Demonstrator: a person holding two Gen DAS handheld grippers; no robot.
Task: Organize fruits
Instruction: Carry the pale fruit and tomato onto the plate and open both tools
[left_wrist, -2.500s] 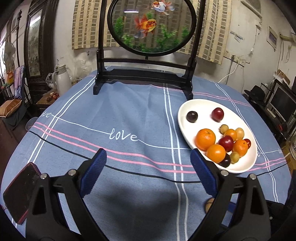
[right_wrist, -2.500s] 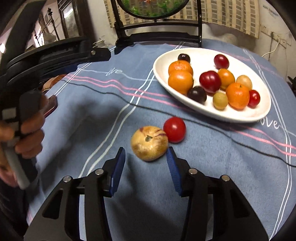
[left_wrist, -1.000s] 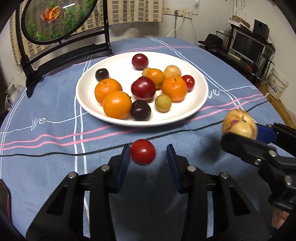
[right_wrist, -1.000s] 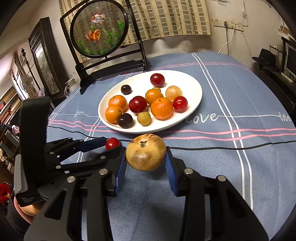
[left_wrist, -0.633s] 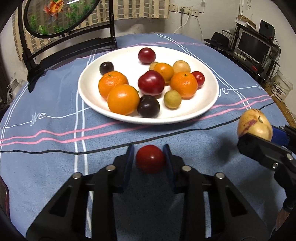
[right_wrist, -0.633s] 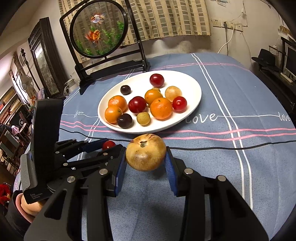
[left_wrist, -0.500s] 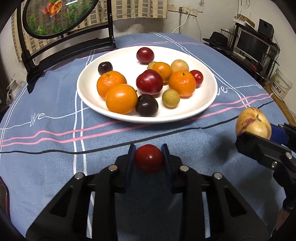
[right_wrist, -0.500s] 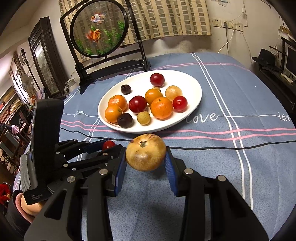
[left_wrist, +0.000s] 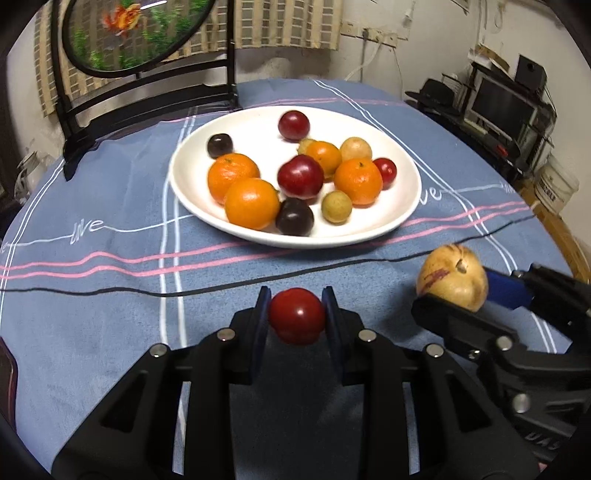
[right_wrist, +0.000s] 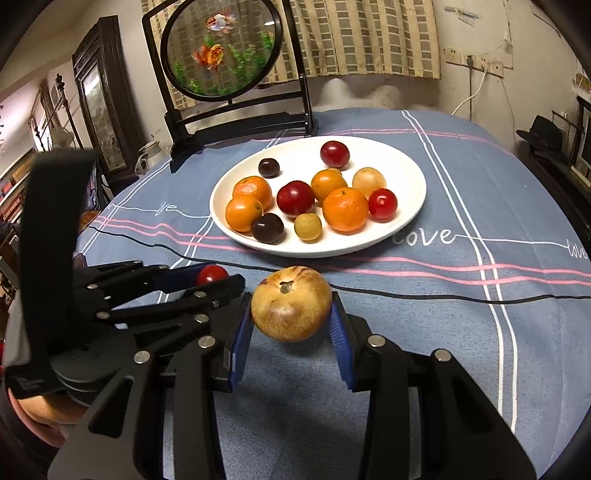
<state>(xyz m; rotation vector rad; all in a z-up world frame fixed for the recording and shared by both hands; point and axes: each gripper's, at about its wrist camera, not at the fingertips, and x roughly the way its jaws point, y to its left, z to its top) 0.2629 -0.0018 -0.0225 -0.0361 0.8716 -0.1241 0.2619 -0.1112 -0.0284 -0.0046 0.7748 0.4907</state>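
- Above the counter (left_wrist: 92, 332), my left gripper (left_wrist: 296, 316) is level, clamped on a red tomato (left_wrist: 296, 315).
- Beside it, my right gripper (right_wrist: 291, 325) clamps a tan fruit (right_wrist: 291, 302), facing the plate (right_wrist: 410, 177).

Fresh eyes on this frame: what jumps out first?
Both grippers are loaded: the left gripper is clamped on a red tomato, and the right gripper on a tan, purple-streaked fruit, both short of the plate. Beyond them, the white plate heaped with oranges and plums sits mid-table, with a round goldfish screen behind.
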